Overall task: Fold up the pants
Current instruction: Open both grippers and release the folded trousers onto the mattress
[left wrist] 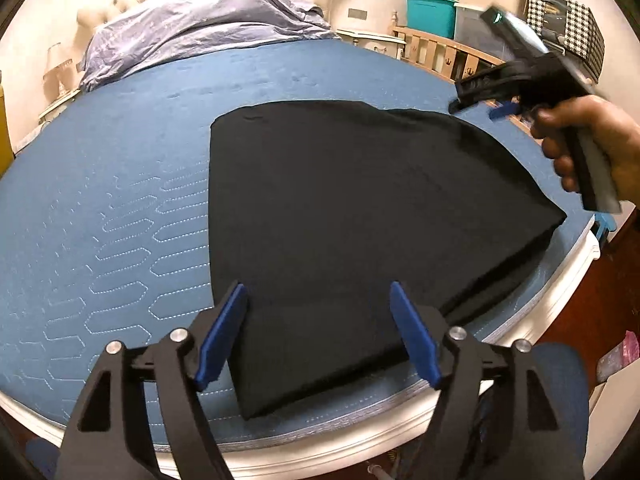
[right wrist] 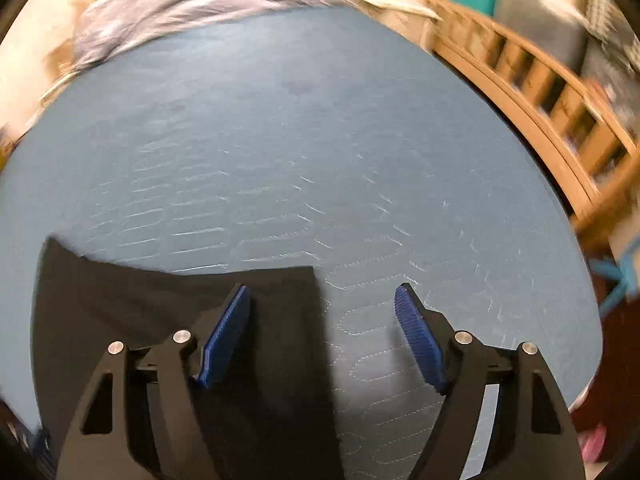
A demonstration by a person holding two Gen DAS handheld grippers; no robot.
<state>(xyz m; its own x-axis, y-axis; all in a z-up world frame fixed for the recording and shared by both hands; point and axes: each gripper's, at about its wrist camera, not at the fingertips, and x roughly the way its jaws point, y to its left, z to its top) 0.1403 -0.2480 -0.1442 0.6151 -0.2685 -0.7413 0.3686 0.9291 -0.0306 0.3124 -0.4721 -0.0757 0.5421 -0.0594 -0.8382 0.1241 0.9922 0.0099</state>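
Pants [left wrist: 360, 216], black, lie folded into a compact flat stack on the blue quilted bed [left wrist: 120, 208], close to its near edge and toward the near right corner; edges look fairly square and the surface smooth, so the fold seems done or nearly so, perhaps one last halving or tidying left. Left hand-held gripper [left wrist: 320, 336] hovers wide open and empty over the near end of the pants. Right hand-held gripper [right wrist: 322, 336], likewise spread and empty, hangs over the stack's right edge and bare bed.
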